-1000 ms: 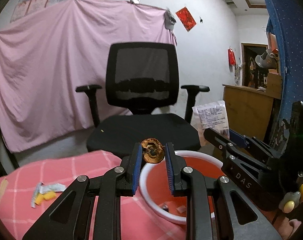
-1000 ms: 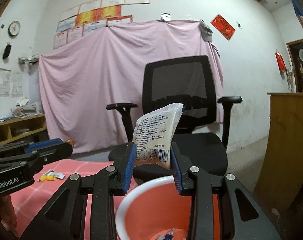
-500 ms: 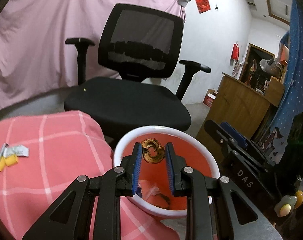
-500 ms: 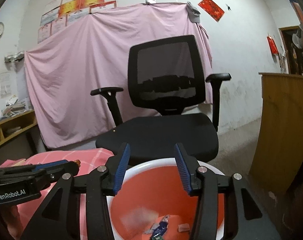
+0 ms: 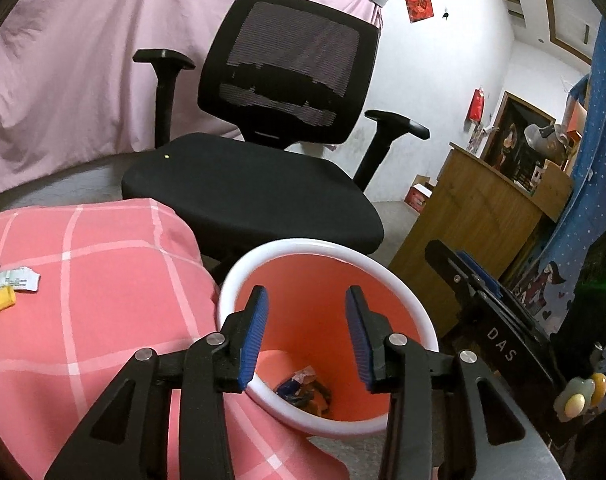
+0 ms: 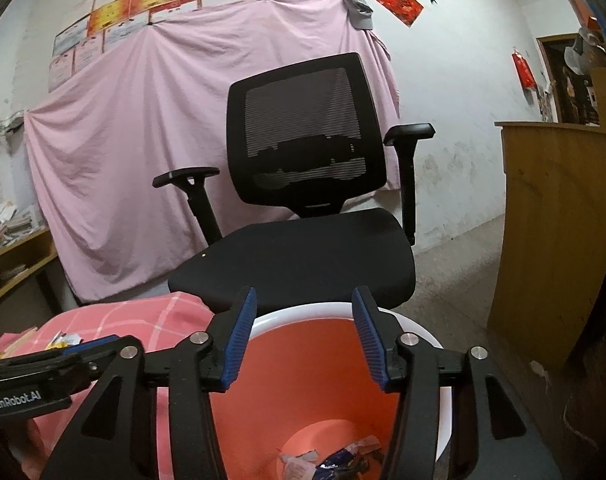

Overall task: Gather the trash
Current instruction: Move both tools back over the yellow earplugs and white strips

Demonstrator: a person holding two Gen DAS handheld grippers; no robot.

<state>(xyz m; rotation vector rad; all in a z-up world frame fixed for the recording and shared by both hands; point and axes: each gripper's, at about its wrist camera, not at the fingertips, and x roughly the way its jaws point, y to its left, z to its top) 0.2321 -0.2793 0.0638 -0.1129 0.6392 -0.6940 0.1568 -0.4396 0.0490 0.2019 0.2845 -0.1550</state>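
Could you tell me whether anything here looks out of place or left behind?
Yes: a few scraps, a white wrapper and yellow bits, lie on the pink checked cloth instead of in the orange bin. The bin's trash sits at its bottom; nothing is spilled around it.

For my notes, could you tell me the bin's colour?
Orange inside, white rim; the bin shows best from the left wrist.

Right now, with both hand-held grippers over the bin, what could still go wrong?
1. The left hand-held gripper and right hand-held gripper, jaws opening and empty, hang close together above the bin, so they might bump when pulling away.
2. The bin sits against the pink checked cloth; a knock on its rim might tip it.
3. Wrappers remain on the cloth and could be missed.
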